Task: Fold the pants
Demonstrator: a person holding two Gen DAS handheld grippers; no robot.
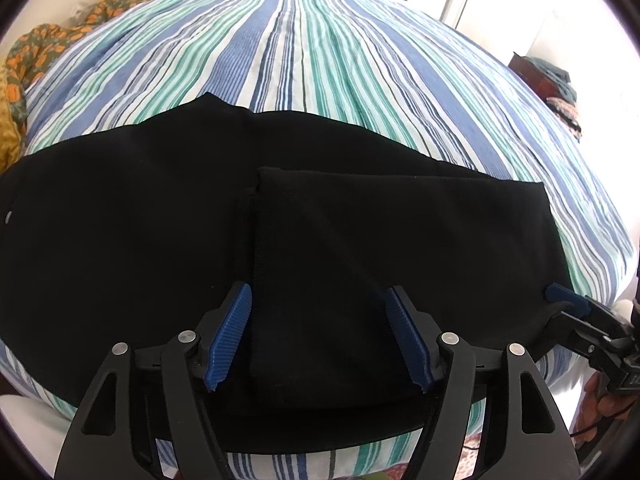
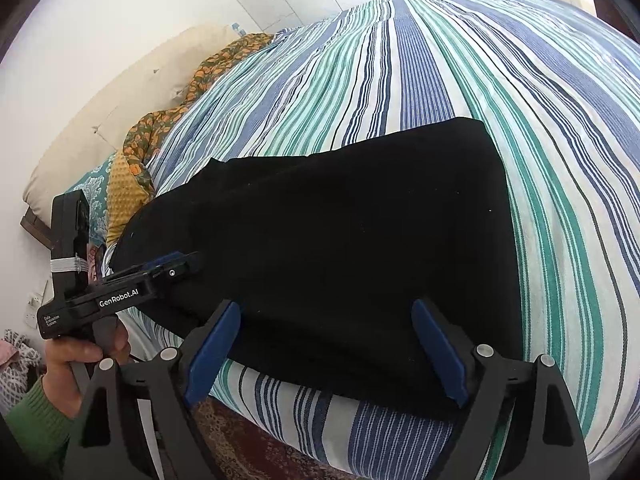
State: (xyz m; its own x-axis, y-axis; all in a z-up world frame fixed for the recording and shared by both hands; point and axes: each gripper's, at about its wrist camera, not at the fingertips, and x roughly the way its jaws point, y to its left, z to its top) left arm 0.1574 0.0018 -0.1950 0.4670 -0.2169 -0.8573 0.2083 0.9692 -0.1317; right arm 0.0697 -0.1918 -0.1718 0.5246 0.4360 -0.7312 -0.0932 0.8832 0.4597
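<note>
On my left, the black pants (image 1: 160, 220) lie flat along the near edge of the striped bed (image 1: 320, 52), one end already folded over. My left gripper (image 1: 320, 312) hangs spread over that flap's edge; I should pinch both layers squarely. My right gripper (image 2: 326, 334), also spread, must take the matching corner.

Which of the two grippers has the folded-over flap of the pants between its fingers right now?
The left gripper: its open fingers straddle the near edge of the flap on the pants. The right gripper, also open, sits at the pants' right edge.
</note>
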